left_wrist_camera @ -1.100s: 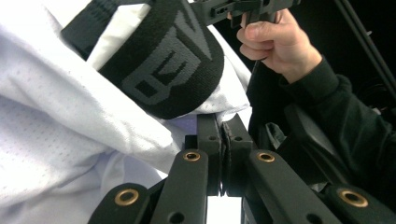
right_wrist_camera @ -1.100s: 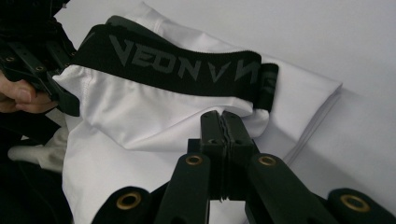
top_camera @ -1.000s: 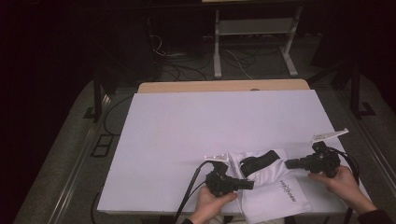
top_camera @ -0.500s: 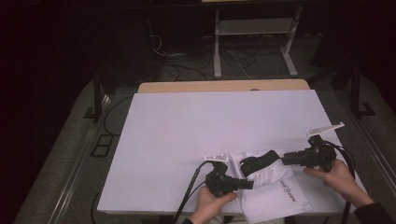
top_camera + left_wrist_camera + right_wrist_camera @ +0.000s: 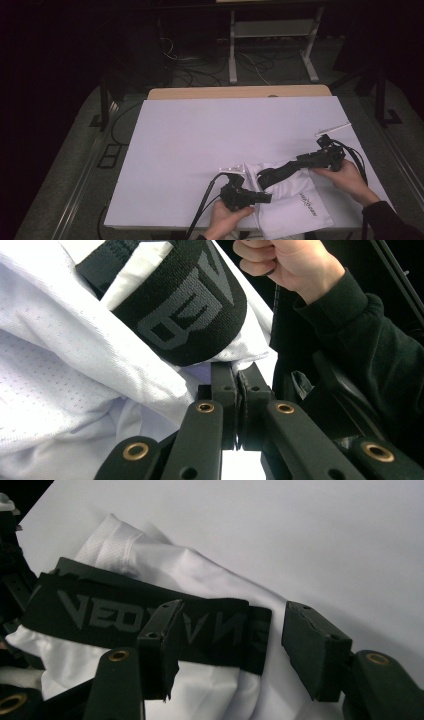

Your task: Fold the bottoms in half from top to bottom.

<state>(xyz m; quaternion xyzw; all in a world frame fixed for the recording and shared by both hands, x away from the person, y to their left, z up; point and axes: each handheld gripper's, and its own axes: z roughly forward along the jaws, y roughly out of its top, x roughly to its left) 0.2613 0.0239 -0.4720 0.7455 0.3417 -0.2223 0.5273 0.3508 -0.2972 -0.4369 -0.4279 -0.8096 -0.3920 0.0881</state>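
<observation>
Left gripper (image 5: 267,198), near table (image 5: 210,145) edge: jaws clenched together on a fold of the white shorts (image 5: 292,197), seen close in the left gripper view, cloth pinched right at the tips. The black waistband (image 5: 175,305) loops just ahead of and above those tips.

Shorts lie between the two tools, bunched at the near right of the table. Waistband's long axis runs diagonally, from just ahead of the left gripper out toward the right gripper (image 5: 300,161).

Right gripper: jaws spread wide. In the right gripper view the waistband (image 5: 150,617) lies straight ahead and to the left, its end falling in the gap, with one jaw overlapping it. Contact unclear, not pinched. The right gripper is nearer that free end, so it looks best placed to close on it.
</observation>
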